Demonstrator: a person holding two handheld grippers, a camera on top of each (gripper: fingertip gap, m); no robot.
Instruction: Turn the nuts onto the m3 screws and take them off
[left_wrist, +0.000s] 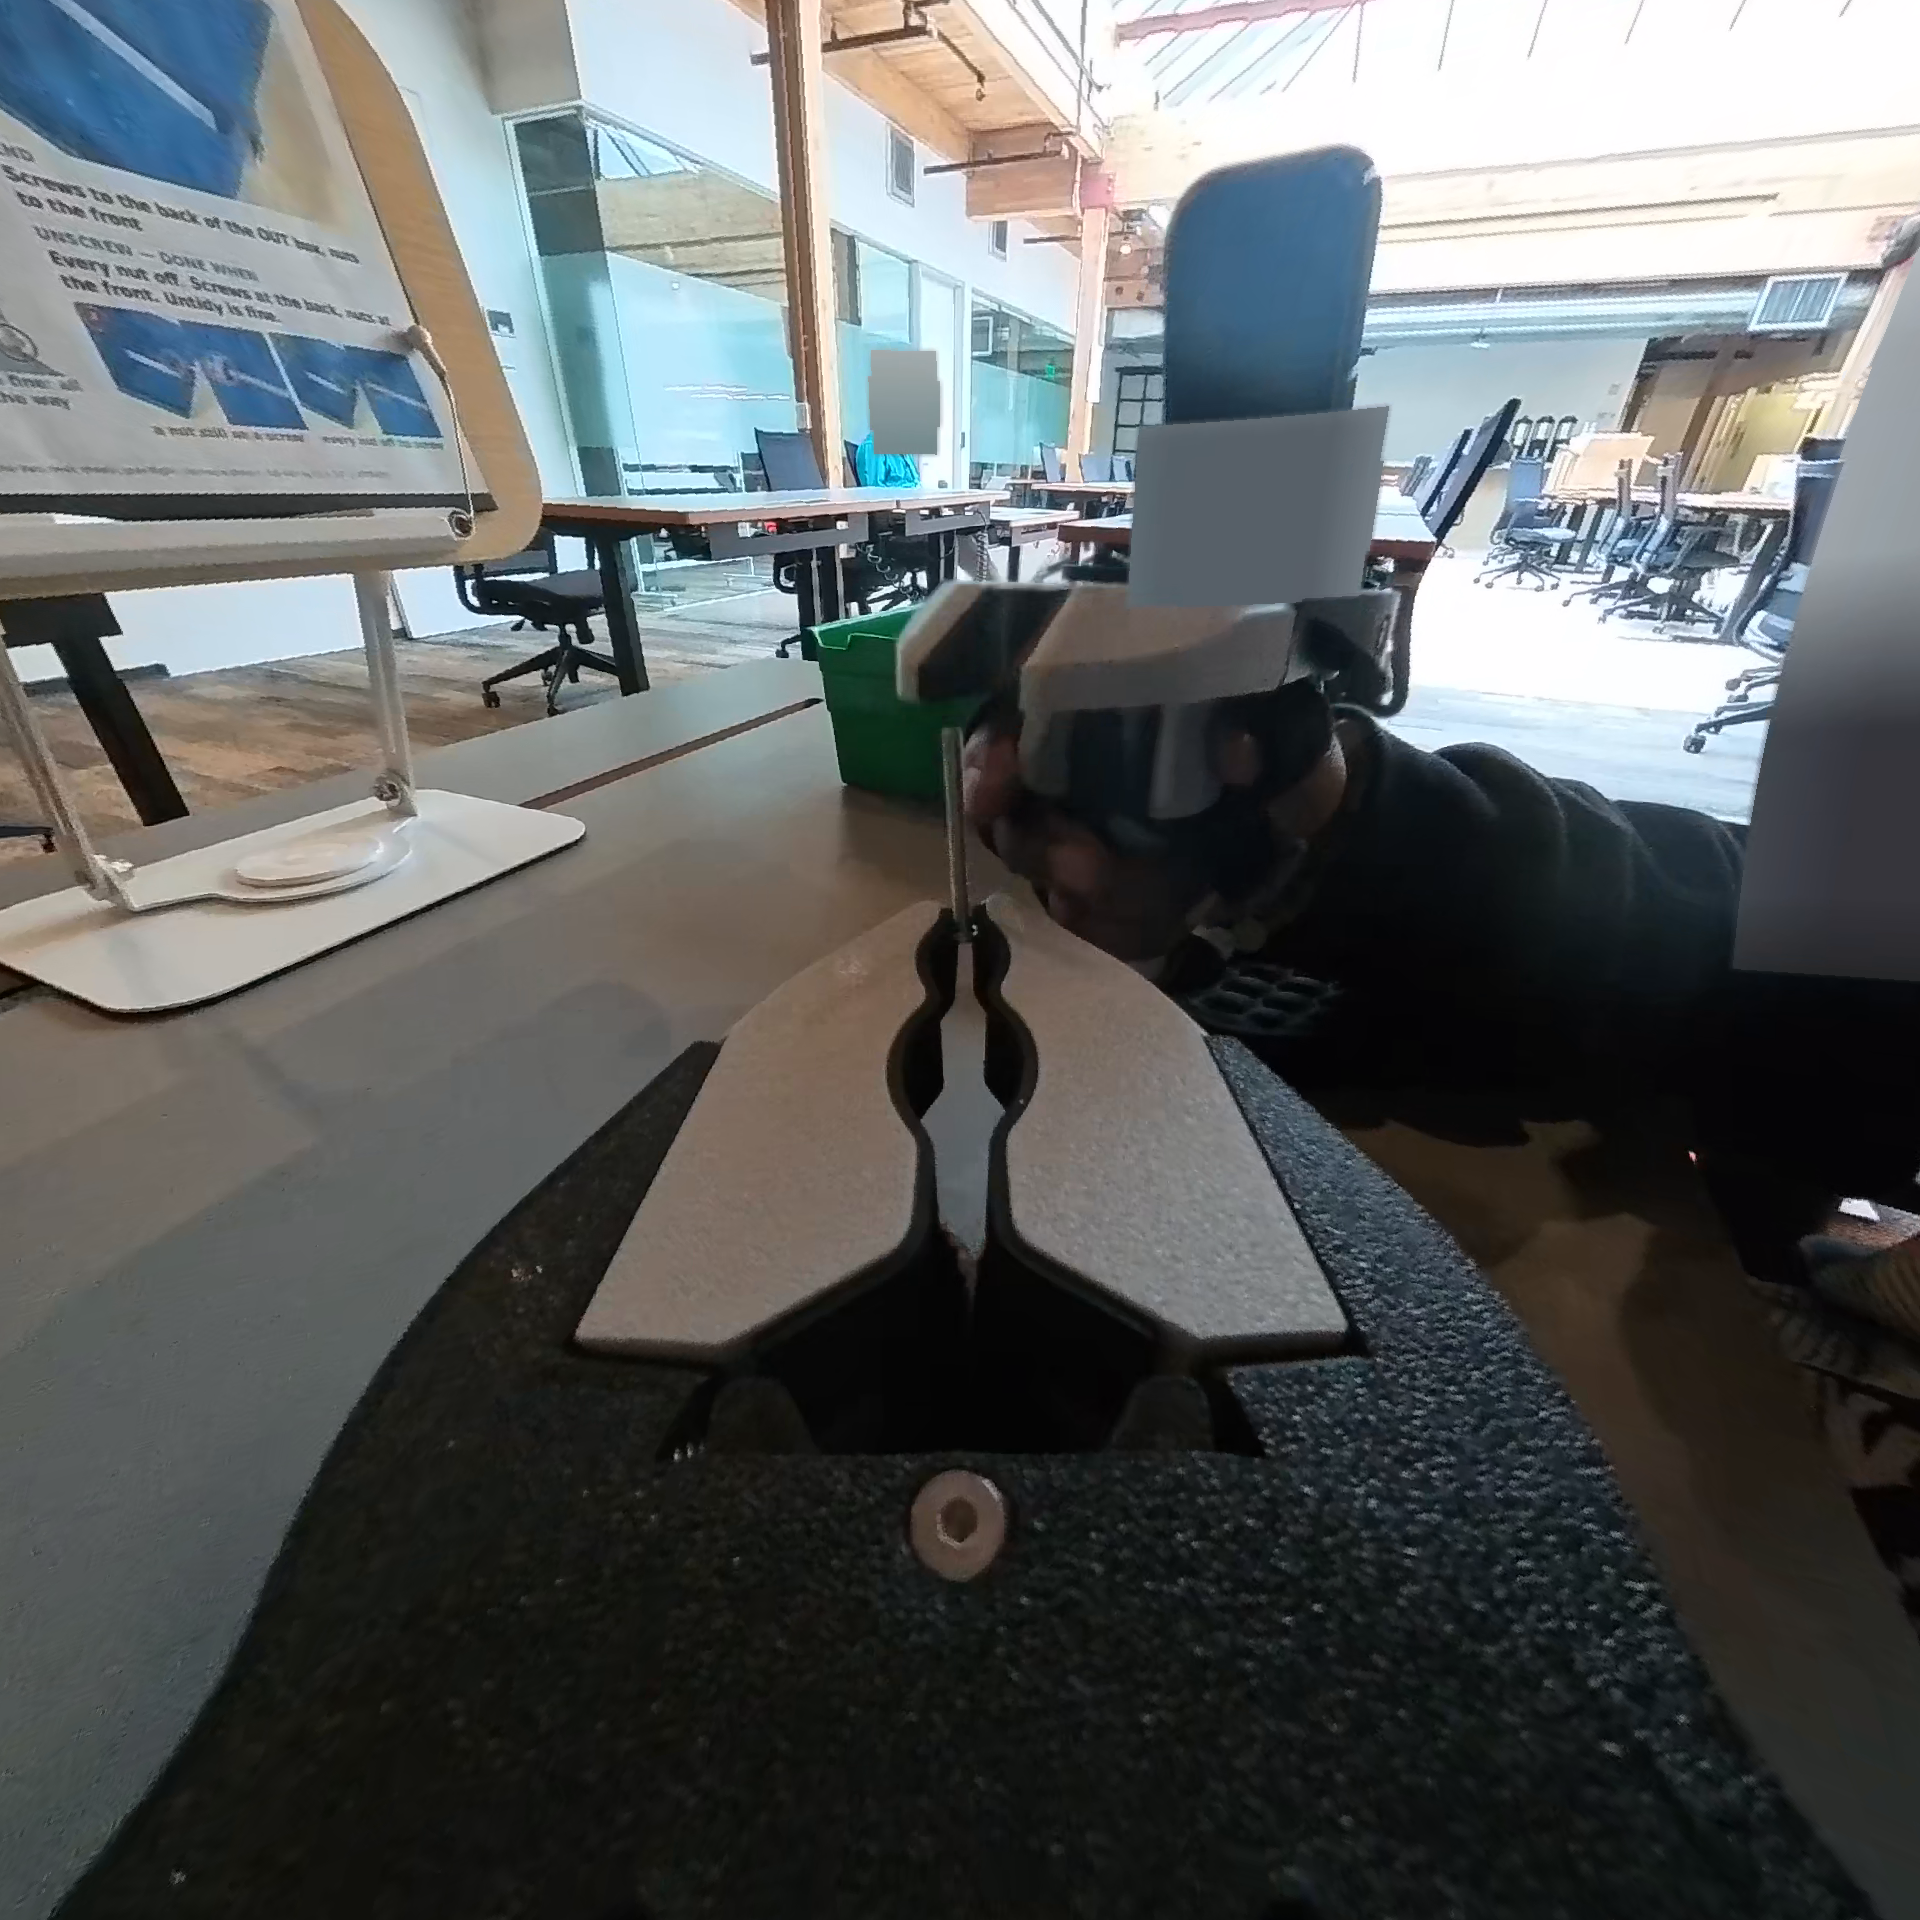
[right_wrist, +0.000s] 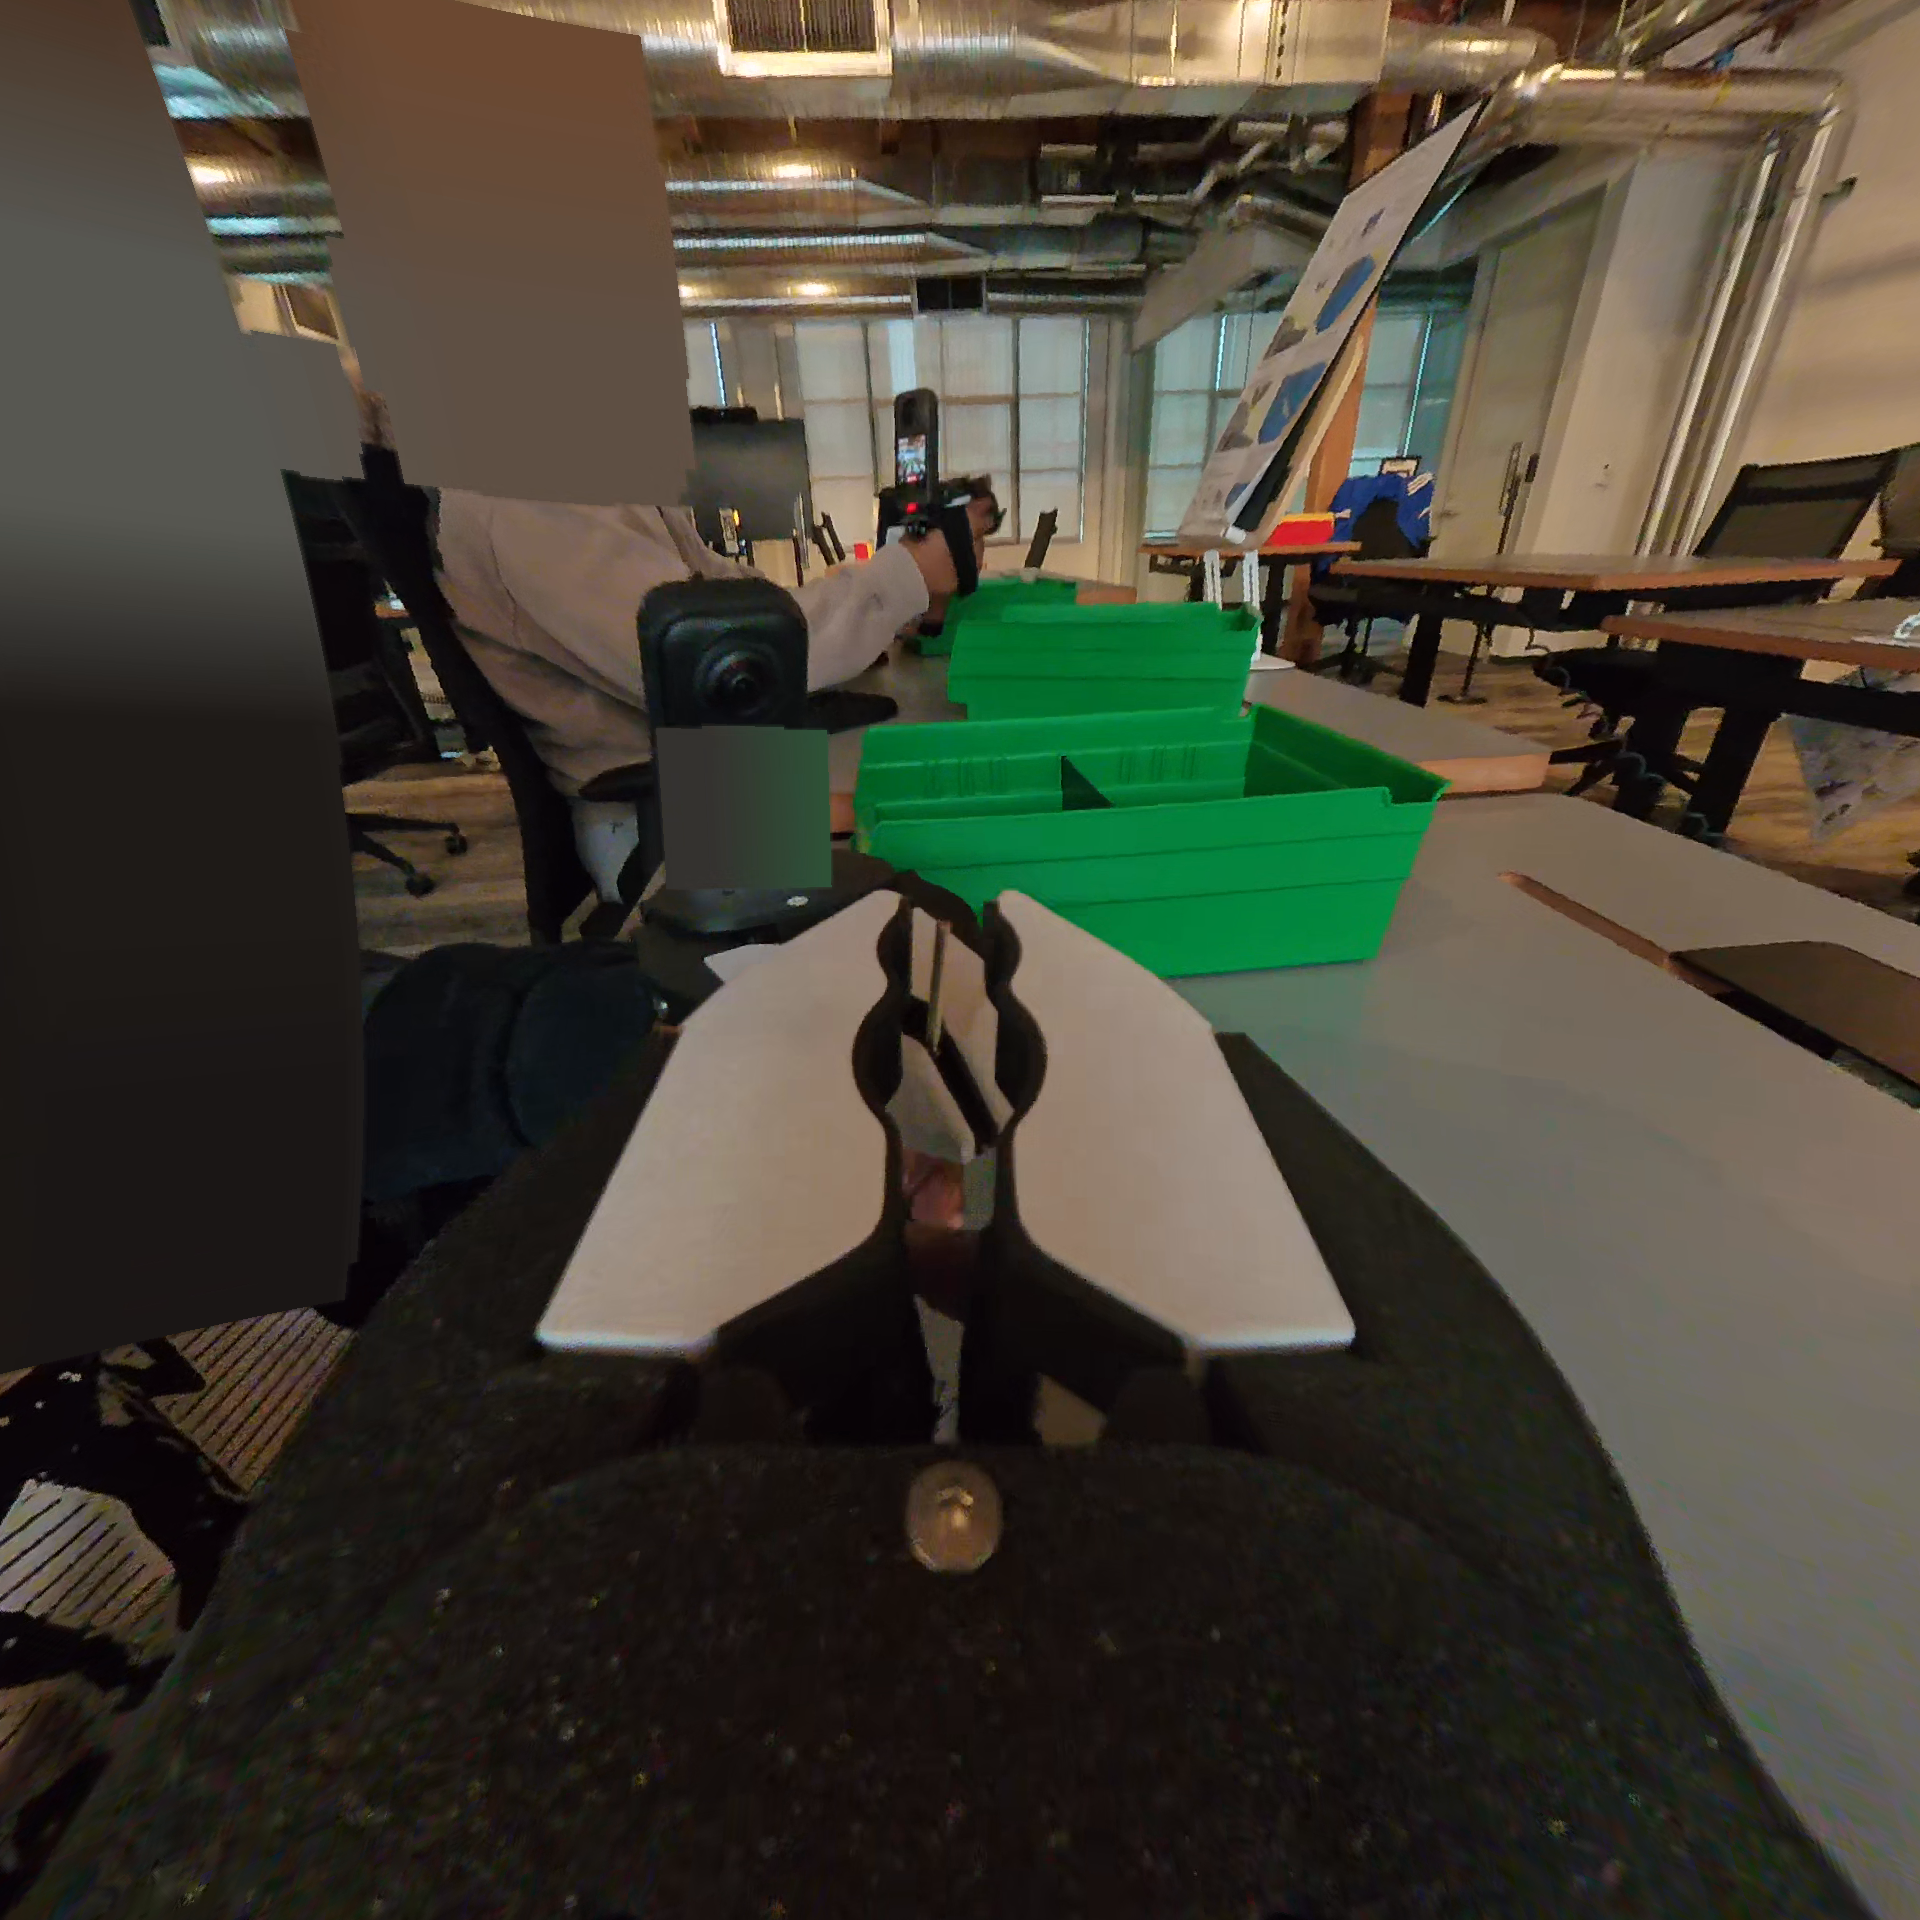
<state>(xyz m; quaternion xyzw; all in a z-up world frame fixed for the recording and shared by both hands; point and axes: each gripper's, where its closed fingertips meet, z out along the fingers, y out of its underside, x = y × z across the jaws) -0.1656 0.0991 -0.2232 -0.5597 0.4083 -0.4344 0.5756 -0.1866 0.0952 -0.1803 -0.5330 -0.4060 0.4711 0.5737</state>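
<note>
In the left wrist view, the left gripper (left_wrist: 971, 928) sits at frame centre with its jaws clamped on the lower end of a thin metal screw (left_wrist: 956, 821), which rises straight up to the right gripper (left_wrist: 961, 665) just above. In the right wrist view, the right gripper (right_wrist: 948, 920) has its jaws apart, the screw (right_wrist: 936, 982) standing between them without either pad pressing on it. A green bin (right_wrist: 1195, 862) sits on the grey table (right_wrist: 1558, 1091) at centre right.
</note>
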